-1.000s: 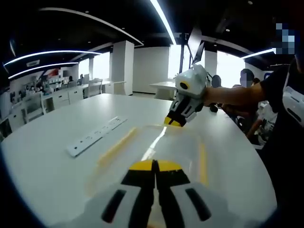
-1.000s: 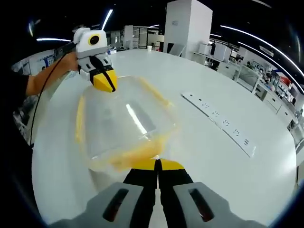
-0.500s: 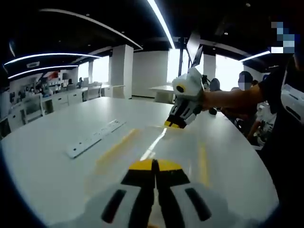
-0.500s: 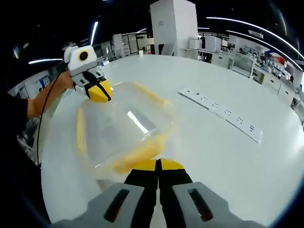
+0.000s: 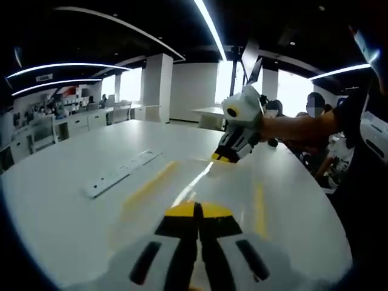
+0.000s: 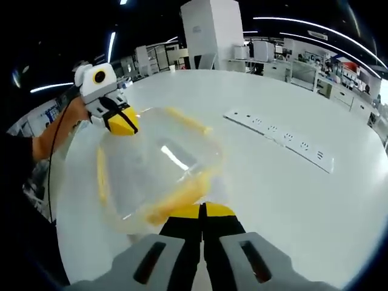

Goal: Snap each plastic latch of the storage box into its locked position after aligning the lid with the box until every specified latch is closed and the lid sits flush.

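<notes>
A clear plastic storage box (image 6: 159, 163) with yellow latches (image 6: 182, 195) hangs tilted between my two grippers, just above the white table (image 6: 291, 206). In the right gripper view my right gripper (image 6: 203, 210) is shut at the box's near edge, and my left gripper (image 6: 124, 123) is shut at its far left edge. In the left gripper view the box (image 5: 200, 188) stretches from my left gripper (image 5: 197, 209) to my right gripper (image 5: 222, 158), with yellow strips (image 5: 148, 185) along its sides. I cannot tell whether the lid sits flush.
A white power strip (image 5: 121, 173) lies on the table to the left of the box, also the power strip (image 6: 280, 139) at its right. A person's arm (image 5: 303, 124) reaches in from the right. Seated people (image 5: 315, 106) and office desks (image 5: 73, 124) stand beyond the table.
Both hands have drifted a little with the box held between them, and the right gripper view has tilted. The jaws have stayed shut throughout.
</notes>
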Demonstrator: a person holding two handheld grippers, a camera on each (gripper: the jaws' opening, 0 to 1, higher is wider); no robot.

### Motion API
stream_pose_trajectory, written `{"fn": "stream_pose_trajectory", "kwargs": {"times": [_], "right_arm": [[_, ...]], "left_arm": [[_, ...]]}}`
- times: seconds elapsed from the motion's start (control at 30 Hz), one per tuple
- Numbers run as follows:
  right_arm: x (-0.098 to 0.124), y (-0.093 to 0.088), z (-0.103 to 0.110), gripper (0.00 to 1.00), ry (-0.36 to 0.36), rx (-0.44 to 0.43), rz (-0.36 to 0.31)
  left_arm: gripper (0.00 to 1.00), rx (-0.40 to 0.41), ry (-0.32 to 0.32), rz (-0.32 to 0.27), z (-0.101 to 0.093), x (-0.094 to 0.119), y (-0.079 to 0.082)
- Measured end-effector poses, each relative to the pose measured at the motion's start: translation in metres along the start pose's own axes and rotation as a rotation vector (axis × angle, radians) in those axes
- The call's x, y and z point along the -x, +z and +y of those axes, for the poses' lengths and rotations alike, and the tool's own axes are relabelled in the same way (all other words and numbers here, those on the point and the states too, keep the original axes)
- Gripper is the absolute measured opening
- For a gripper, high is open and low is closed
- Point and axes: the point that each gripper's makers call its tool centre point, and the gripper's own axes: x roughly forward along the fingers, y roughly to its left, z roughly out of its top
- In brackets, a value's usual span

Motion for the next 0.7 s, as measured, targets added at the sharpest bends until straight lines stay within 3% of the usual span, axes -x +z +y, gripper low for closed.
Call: {"fn": "stream_pose_trajectory", "kwargs": {"times": [0.07, 0.2, 0.23, 0.27, 0.3, 0.4, 0.7], "right_arm": [[-0.001, 0.000, 0.000, 0.00, 0.010, -0.029, -0.009], [-0.002, 0.001, 0.000, 0.00, -0.012, -0.006, 0.005], [-0.005, 0.017, 0.002, 0.00, 0.005, 0.012, -0.061], [-0.004, 0.007, 0.007, 0.00, -0.005, 0.008, -0.017], [-0.003, 0.006, 0.009, 0.00, -0.017, 0.014, -0.014], [-0.003, 0.005, 0.000, 0.00, -0.012, 0.033, -0.019], [0.000, -0.001, 0.007, 0.00, 0.013, 0.130, -0.042]], "left_arm": [[0.00, 0.004, -0.001, 0.002, 0.000, 0.000, 0.000], [0.00, 0.005, -0.001, 0.007, 0.000, 0.000, 0.000], [0.00, 0.005, 0.005, 0.001, 0.002, 0.001, 0.001], [0.00, 0.007, 0.004, 0.000, 0.002, 0.002, 0.000], [0.00, 0.014, 0.003, 0.001, 0.002, 0.003, -0.002], [0.00, 0.010, 0.009, -0.005, 0.002, 0.005, -0.003], [0.00, -0.013, 0.024, -0.038, 0.005, 0.003, 0.001]]}}
